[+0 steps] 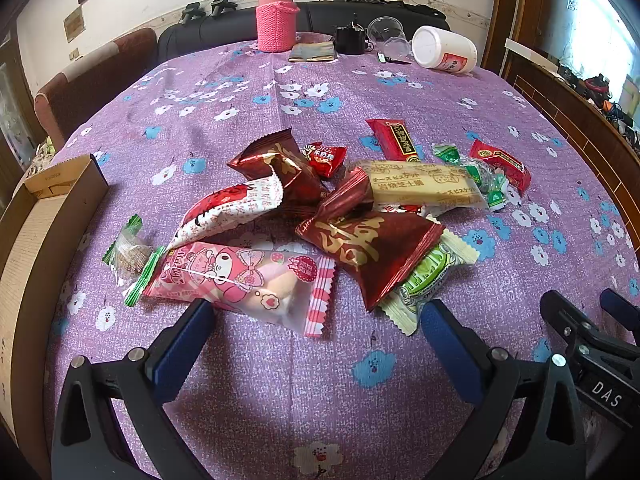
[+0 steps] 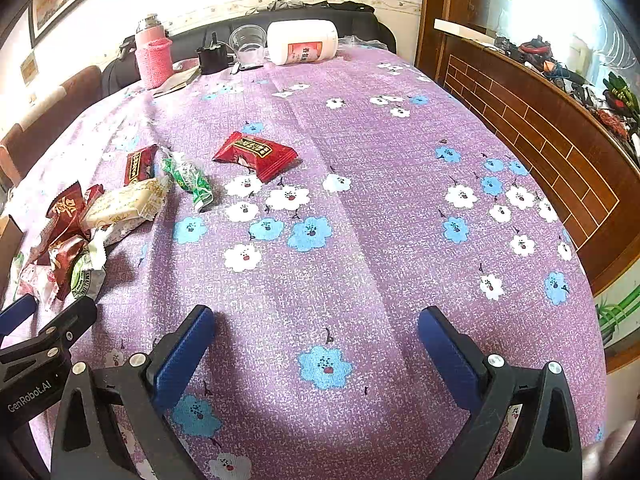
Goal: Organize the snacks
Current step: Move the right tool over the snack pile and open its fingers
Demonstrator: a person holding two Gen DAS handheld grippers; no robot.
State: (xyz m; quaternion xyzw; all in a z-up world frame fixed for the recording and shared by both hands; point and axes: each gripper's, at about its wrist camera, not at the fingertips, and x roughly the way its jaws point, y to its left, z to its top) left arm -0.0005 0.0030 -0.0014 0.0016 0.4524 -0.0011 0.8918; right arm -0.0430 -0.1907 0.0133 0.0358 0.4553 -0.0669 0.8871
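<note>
A heap of snack packets lies on the purple flowered tablecloth [image 1: 320, 380]. In the left wrist view my left gripper [image 1: 318, 312] is open and empty just in front of a pink cartoon packet [image 1: 240, 276] and a dark red packet [image 1: 368, 248] that lies over a green-and-cream packet [image 1: 424, 280]. A yellow biscuit packet [image 1: 424, 184] and small red packets [image 1: 394, 140] lie behind. My right gripper [image 2: 316, 318] is open and empty over bare cloth, right of the heap; a red packet [image 2: 256, 154] lies apart ahead. The right gripper also shows in the left wrist view [image 1: 592, 320].
An open cardboard box [image 1: 36, 240] stands at the left table edge. At the far edge stand a pink knitted flask [image 1: 276, 20], a black object [image 1: 350, 40], clear cups [image 1: 386, 32] and a tipped white jar [image 1: 444, 50]. A brick-patterned wall [image 2: 540, 148] runs along the right.
</note>
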